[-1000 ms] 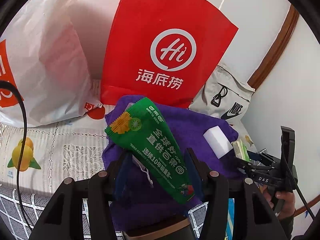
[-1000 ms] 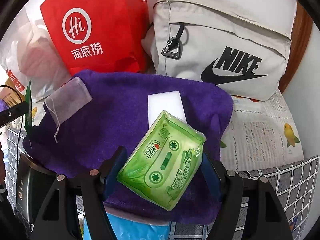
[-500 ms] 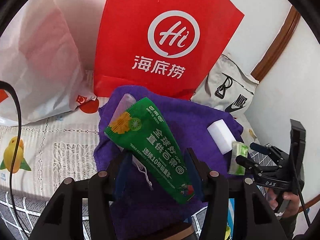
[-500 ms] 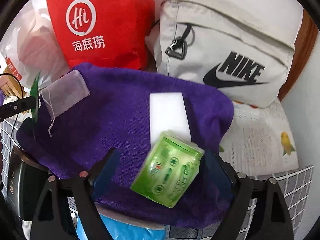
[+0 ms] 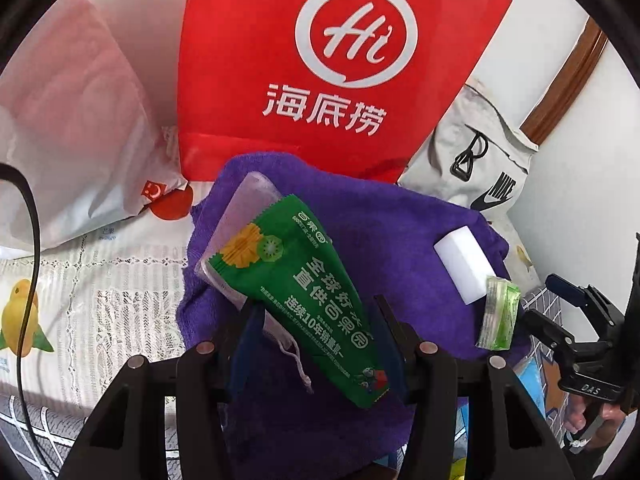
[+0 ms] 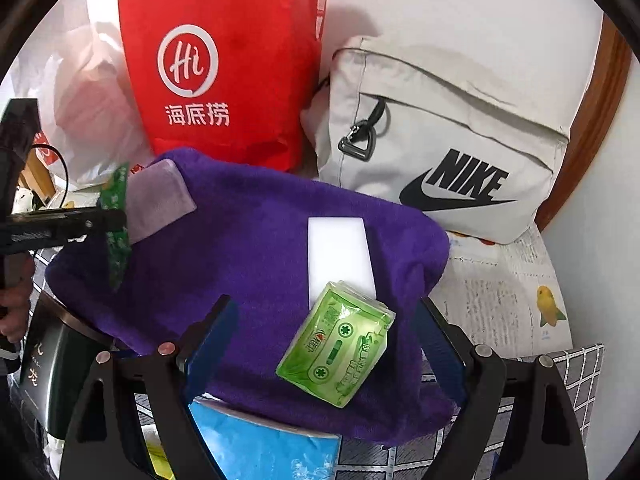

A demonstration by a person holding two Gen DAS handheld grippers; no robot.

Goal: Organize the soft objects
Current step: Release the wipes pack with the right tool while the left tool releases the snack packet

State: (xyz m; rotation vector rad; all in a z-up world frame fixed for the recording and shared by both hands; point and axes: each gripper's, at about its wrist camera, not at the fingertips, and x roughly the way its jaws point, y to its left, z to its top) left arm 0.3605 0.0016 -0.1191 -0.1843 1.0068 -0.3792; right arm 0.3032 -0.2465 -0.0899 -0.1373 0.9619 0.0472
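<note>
Green sachet (image 5: 308,300) looks light and crinkly, pinched low down between the left gripper (image 5: 316,340) jaws, its top sticking out past the tips over the purple towel (image 5: 400,220). Right gripper (image 6: 324,344) jaws have just spread wide, the squishy tissue pack (image 6: 340,344) lying loose between them; I'd grab its long sides.

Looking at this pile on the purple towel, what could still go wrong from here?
The green tissue pack lies partly on the white sponge near the purple towel's front edge; the right tongs, which just opened around it, could knock it off.

The left tongs hold the green snack packet by its lower part, so it may slip or land askew on the mesh pouch beneath.
</note>
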